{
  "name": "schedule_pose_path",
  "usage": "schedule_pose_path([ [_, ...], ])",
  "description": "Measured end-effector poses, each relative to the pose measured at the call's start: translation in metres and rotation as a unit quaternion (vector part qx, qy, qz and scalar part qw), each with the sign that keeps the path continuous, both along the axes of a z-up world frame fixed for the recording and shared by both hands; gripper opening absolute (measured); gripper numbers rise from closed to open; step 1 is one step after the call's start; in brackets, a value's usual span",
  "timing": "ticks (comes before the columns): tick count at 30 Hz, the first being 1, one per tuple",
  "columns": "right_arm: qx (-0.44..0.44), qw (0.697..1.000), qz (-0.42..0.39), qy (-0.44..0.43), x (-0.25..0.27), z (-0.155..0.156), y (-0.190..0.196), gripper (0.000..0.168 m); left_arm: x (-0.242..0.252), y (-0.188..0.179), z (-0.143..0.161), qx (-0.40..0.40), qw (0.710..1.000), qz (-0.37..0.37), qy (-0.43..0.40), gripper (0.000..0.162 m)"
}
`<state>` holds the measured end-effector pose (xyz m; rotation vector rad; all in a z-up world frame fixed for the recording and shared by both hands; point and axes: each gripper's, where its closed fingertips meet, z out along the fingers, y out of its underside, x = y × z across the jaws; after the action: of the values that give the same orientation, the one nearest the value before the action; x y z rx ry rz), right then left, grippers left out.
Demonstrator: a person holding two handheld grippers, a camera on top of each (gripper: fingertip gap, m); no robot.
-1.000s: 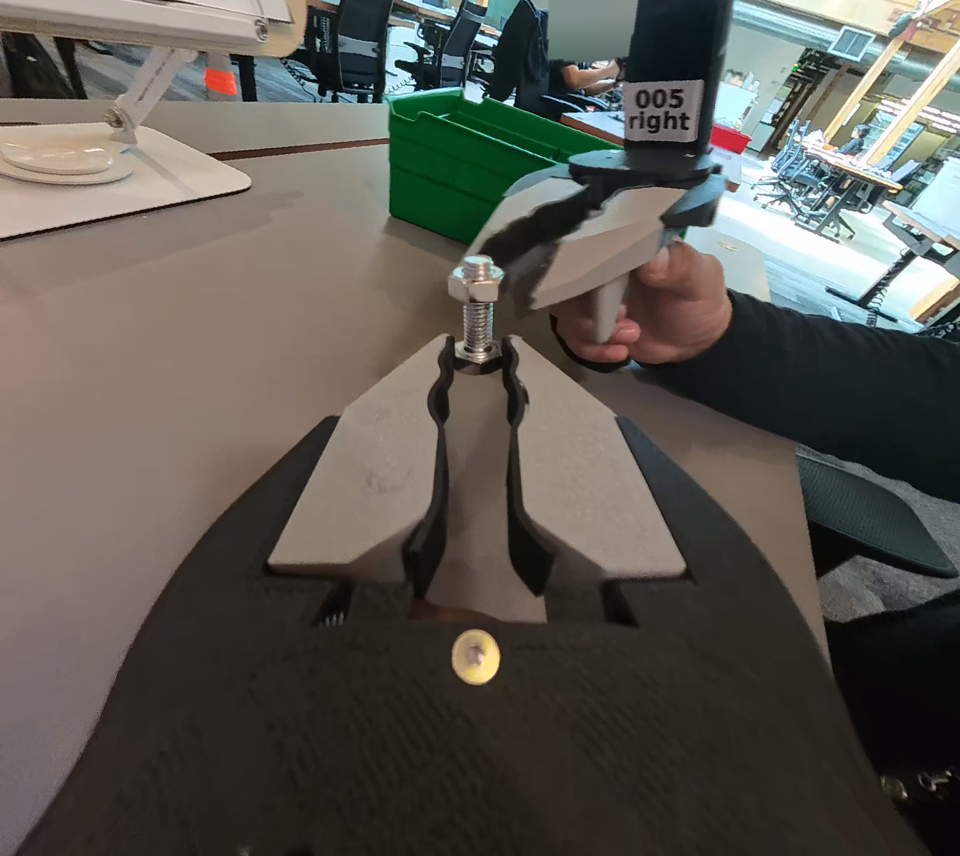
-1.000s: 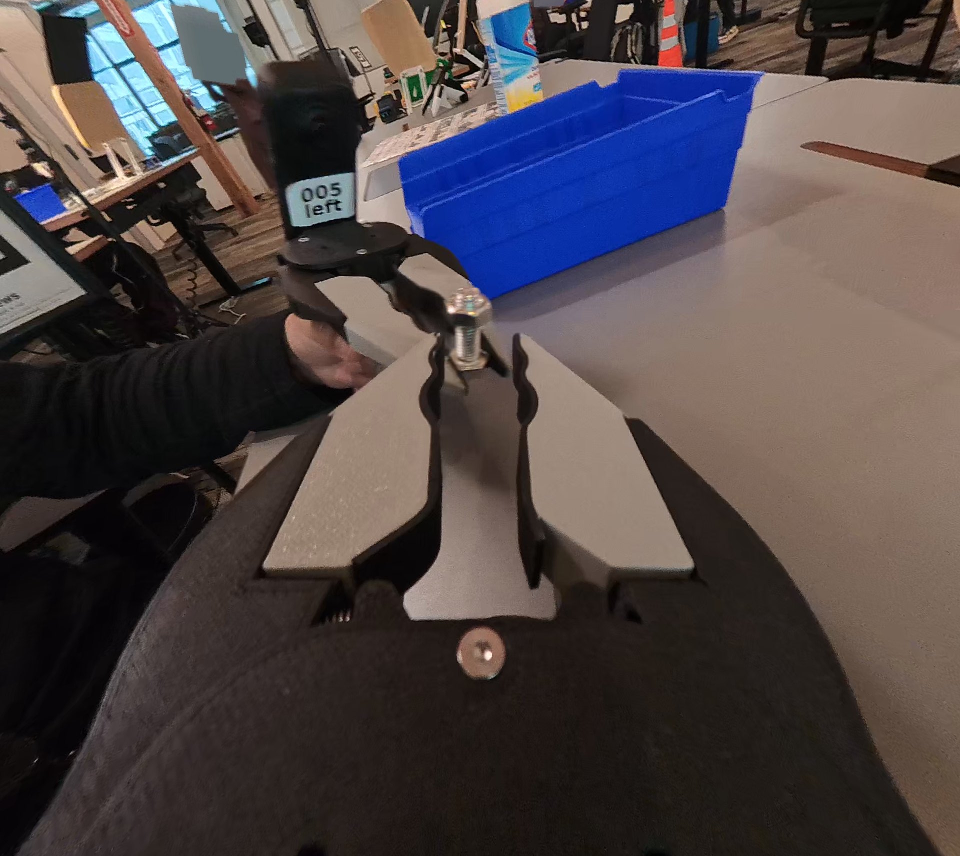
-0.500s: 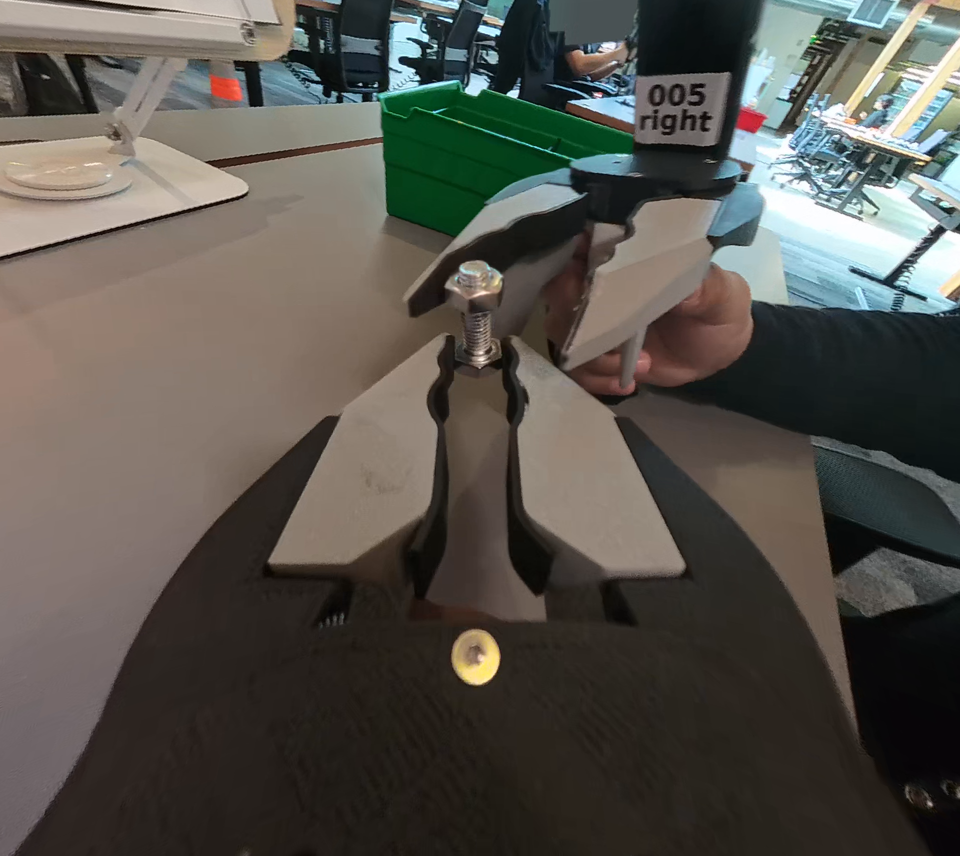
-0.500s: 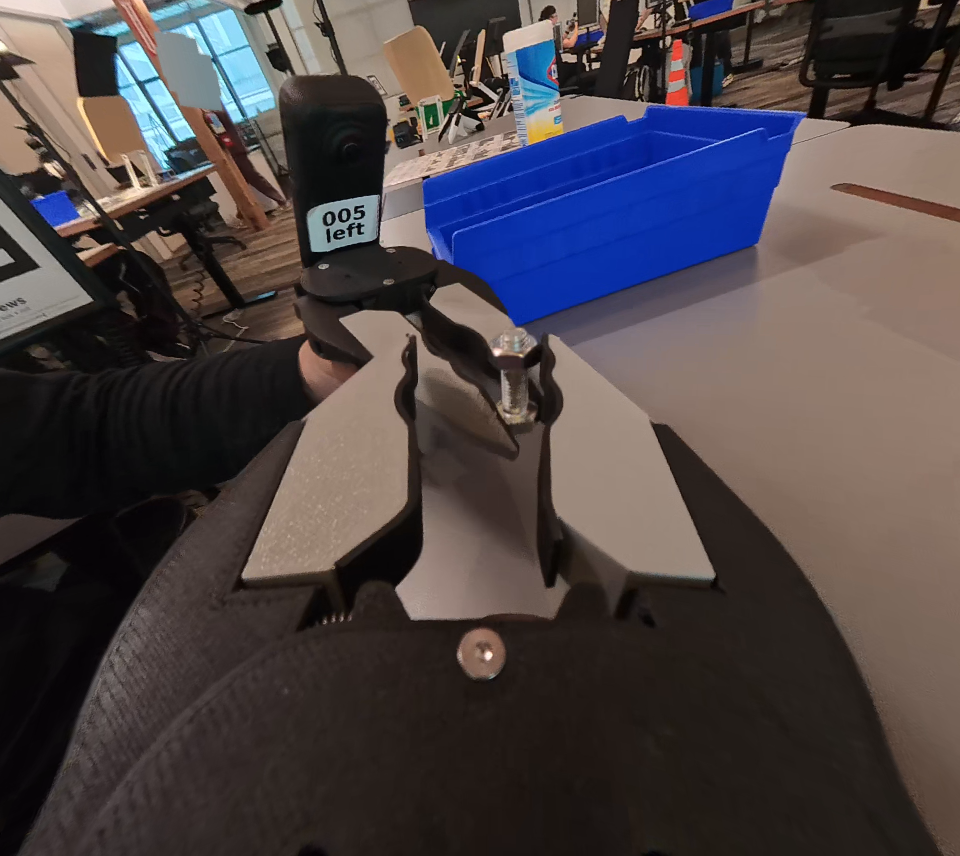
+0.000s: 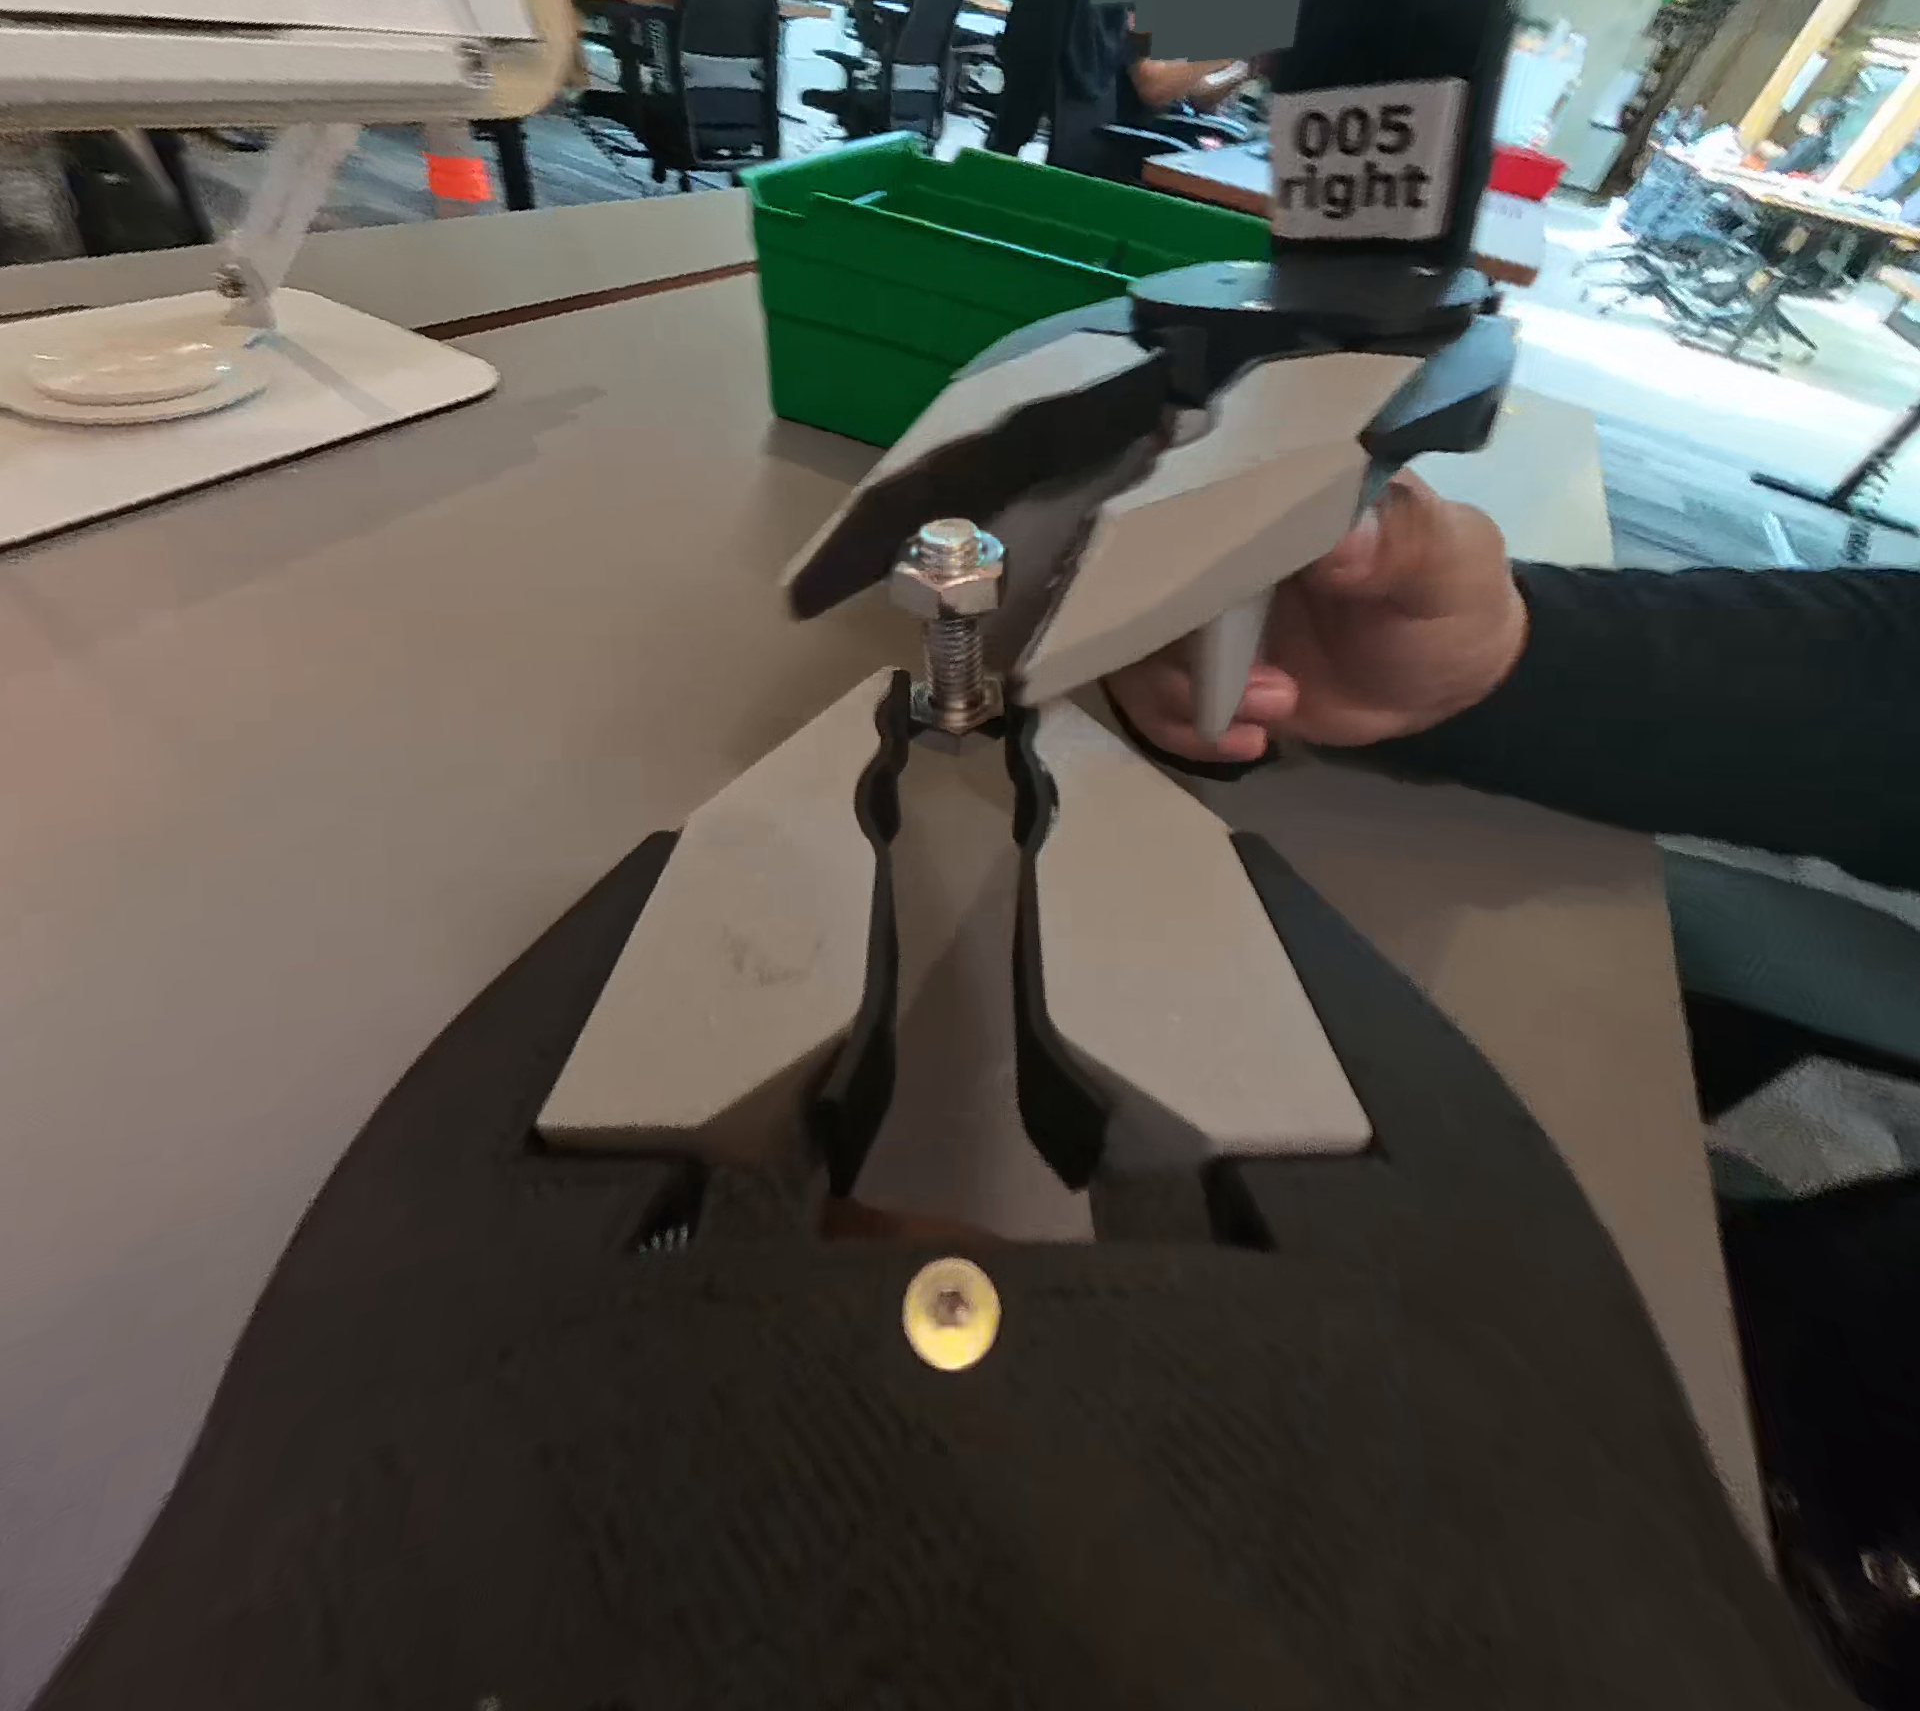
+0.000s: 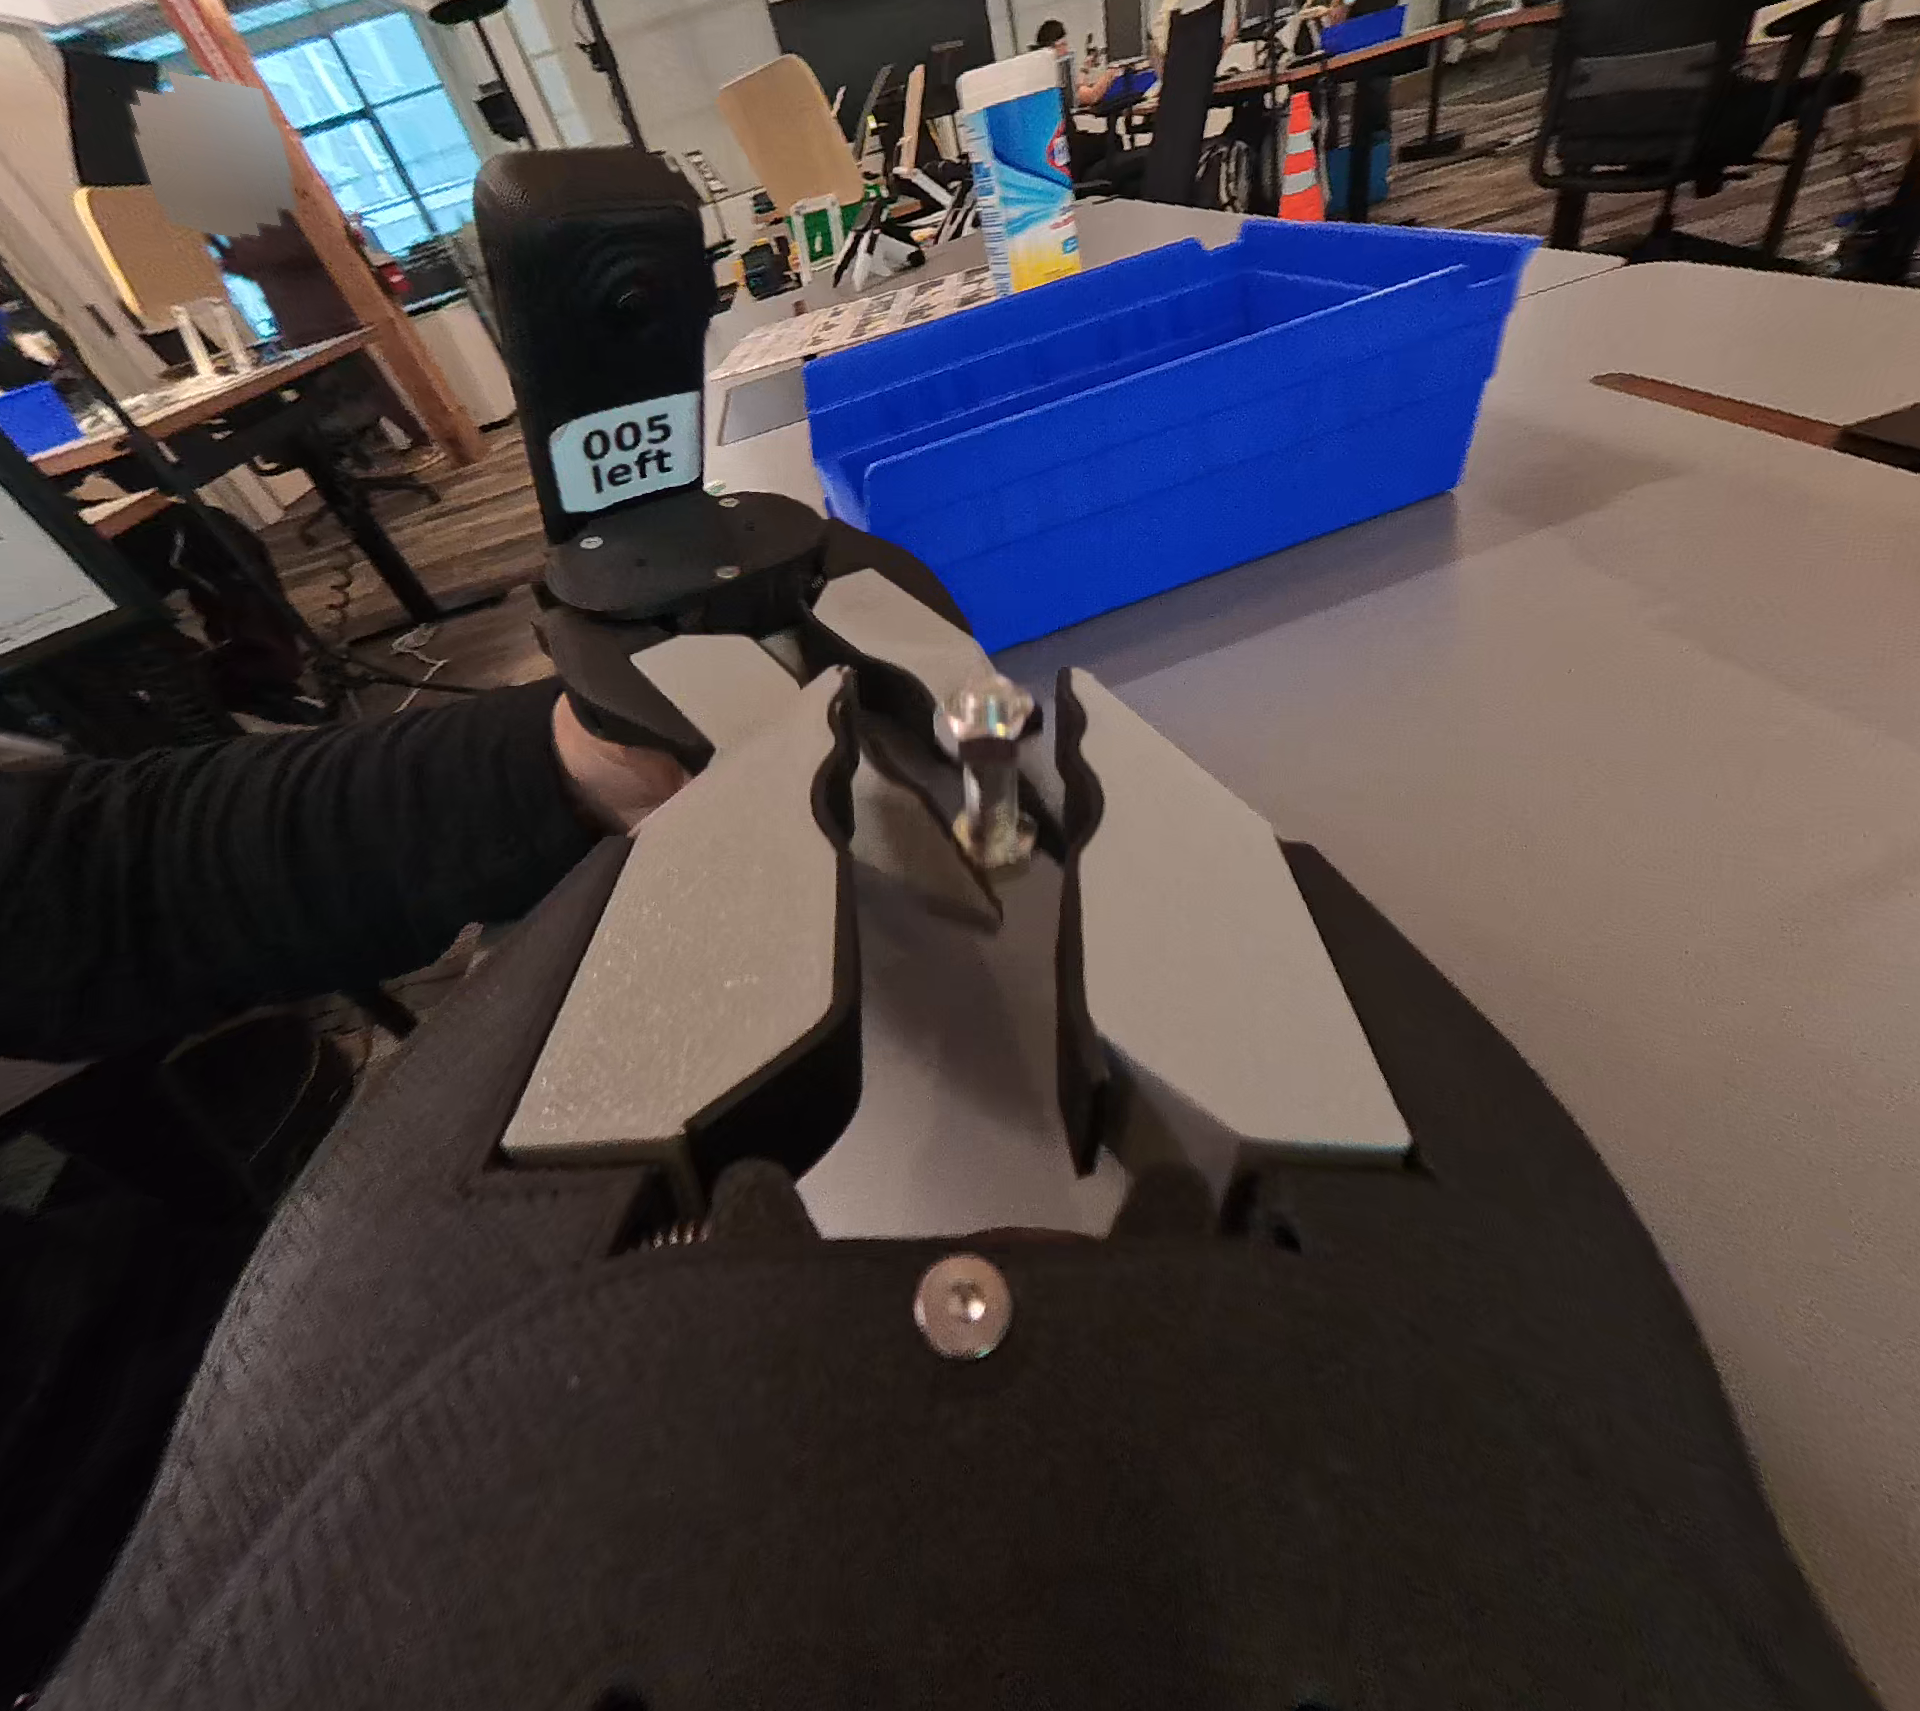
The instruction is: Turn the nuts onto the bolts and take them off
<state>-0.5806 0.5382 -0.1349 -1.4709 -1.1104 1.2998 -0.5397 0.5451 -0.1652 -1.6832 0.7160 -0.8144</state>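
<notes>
Left wrist view, left to right. A white stand (image 5: pixel 239 373) sits on the table (image 5: pixel 416 726) at far left, with a green bin (image 5: pixel 883 311) behind centre. The left claw (image 5: pixel 951 726) is clenched on the head of the bolt (image 5: pixel 954 659) and holds it upright, clear of the table. The nut (image 5: pixel 945 589) sits high on the thread, just under the bolt's free end. The right claw (image 5: pixel 914 638) stands released, one finger on either side of the nut. The hand (image 5: pixel 1382 643) gripping it is at the right edge.

Right wrist view. The bolt stands between the spread fingers, closer to the right-hand one. A blue bin (image 6: pixel 1195 456) lies beyond it. Motion blur makes it unclear whether that finger touches the nut.

Change. One second ago the right claw's fingers were drawn in close about the nut. Half a second ago they had parted, and now they stand wider still, at a new angle to the bolt. The left claw's hold and the nut's height on the thread look unchanged.

Reading. This is probably the let-go between two twists: the right claw has freed the nut in order to re-seat on it. The nut is only a few threads from the end, so it is either barely started or nearly off. These views alone do not settle which. The next closure should meet the nut's flats squarely, or the upright bolt may be knocked askew in the left claw.
</notes>
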Motion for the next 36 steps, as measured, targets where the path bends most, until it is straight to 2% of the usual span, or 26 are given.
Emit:
schedule_pose_path([
  [3,-0.006,0.999,0.032,-0.001,-0.011,-0.001,-0.013,0.038,0.014,-0.011,-0.001,-0.006,0.999,-0.038,0.001,0.015],
  [12,-0.016,1.0,-0.001,0.004,-0.003,0.001,0.001,0.042,0.006,-0.006,0.0,-0.008,1.0,-0.019,-0.008,0.016],
  [15,-0.012,1.0,-0.002,0.002,0.001,0.001,0.002,0.035,0.005,-0.005,0.001,-0.005,1.0,-0.015,-0.007,0.016],
  [17,-0.005,1.0,0.004,-0.007,0.0,-0.001,-0.001,0.018,0.004,-0.004,0.001,-0.006,1.0,-0.012,-0.01,0.016],
  [28,0.004,0.998,-0.024,-0.051,0.002,-0.013,0.008,0.017,0.0,-0.004,0.006,-0.019,0.999,-0.013,-0.041,0.019],
  [32,-0.011,0.999,-0.018,-0.043,0.003,-0.01,0.008,0.017,-0.002,-0.003,0.006,-0.01,0.999,-0.007,-0.033,0.008],
  [36,-0.018,0.999,-0.012,-0.038,0.002,-0.01,0.006,0.017,-0.003,-0.003,0.006,-0.004,1.0,-0.008,-0.026,0.007],
])
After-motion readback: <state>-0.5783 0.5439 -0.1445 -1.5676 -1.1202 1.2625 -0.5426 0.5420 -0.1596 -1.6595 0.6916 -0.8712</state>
